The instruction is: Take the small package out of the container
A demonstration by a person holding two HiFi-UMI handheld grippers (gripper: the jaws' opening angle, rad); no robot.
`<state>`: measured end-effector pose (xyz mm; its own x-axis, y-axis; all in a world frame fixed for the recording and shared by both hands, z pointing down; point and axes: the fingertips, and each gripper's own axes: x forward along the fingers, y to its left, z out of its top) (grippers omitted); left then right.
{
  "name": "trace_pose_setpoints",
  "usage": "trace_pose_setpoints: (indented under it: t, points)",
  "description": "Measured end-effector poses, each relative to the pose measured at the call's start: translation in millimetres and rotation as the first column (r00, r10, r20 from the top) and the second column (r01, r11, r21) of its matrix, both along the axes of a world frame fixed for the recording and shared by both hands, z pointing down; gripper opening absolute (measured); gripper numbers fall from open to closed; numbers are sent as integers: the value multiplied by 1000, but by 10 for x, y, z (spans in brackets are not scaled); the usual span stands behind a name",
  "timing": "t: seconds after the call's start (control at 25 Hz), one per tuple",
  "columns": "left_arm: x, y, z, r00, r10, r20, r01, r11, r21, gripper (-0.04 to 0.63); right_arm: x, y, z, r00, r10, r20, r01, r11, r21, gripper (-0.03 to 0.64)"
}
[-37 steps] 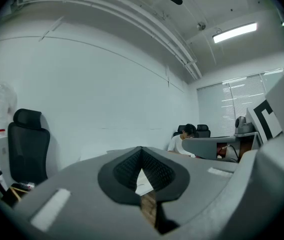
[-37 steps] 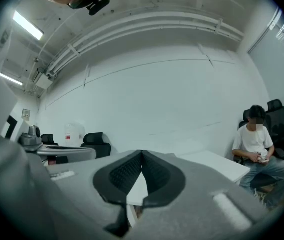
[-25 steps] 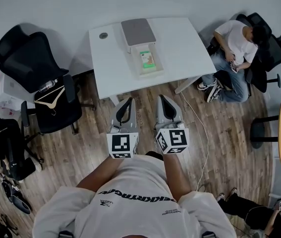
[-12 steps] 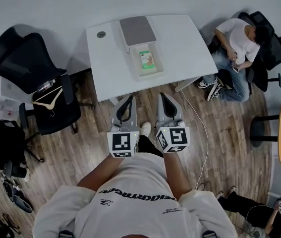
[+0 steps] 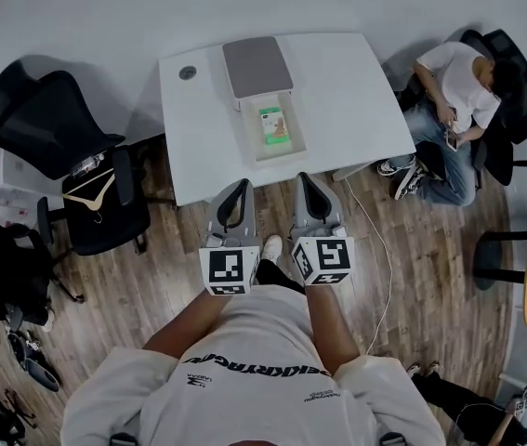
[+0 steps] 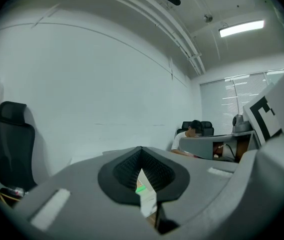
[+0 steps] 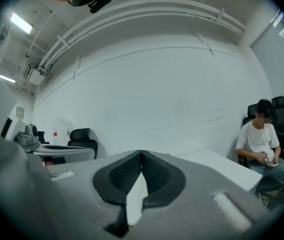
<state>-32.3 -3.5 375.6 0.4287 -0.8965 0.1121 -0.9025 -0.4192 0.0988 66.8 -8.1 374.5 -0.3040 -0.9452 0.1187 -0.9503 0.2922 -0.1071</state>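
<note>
The small package (image 5: 274, 124), green and white, lies flat inside the container (image 5: 247, 130), an open shallow tray near the middle of the white bench (image 5: 356, 91). A grey lid (image 5: 256, 63) rests at the tray's far end, touching or overlapping it, so the opening above the package is unobstructed. A small round object (image 5: 187, 72) sits well apart, near the bench's far left corner. The left gripper (image 5: 238, 186) and the right gripper (image 5: 306, 180) are held side by side at the near bench edge, short of the container and pointing toward it. In the left gripper view the jaws are together with nothing between them, and a green sliver of the package shows through the slot below the pads. The right gripper view shows the same closed, empty condition. Step in hand, as judged: approach. To perform it well, advance one gripper over the near wall of the tray, spread its jaws before descent, and align them across the package's narrower dimension. Lower until the pads flank the package without bearing on the tray walls, then close. The tray looks light, so the other gripper may need to steady its rim to keep it from lifting with the package. A seated person (image 5: 454, 91) is beside the bench's right end and a black chair (image 5: 54, 124) is at its left.
</note>
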Motion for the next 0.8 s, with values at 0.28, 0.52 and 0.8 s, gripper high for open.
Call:
trace_pose_setpoints:
  t: [0.28,0.52,0.8]
  points:
    - [188,-352,99,999,-31,44,31,999,-7,3,168,-382,110,999,-34,12,34,999,-20,0]
    - [299,-564,156,997,-52,57,53,998,-17,3,267,-613,202,998,-58,18,58,998,-37,0]
    - [380,-721,235,994,-84,67,86,996,-36,3,363,-802,332,997,-78,16,79,995,-67,2]
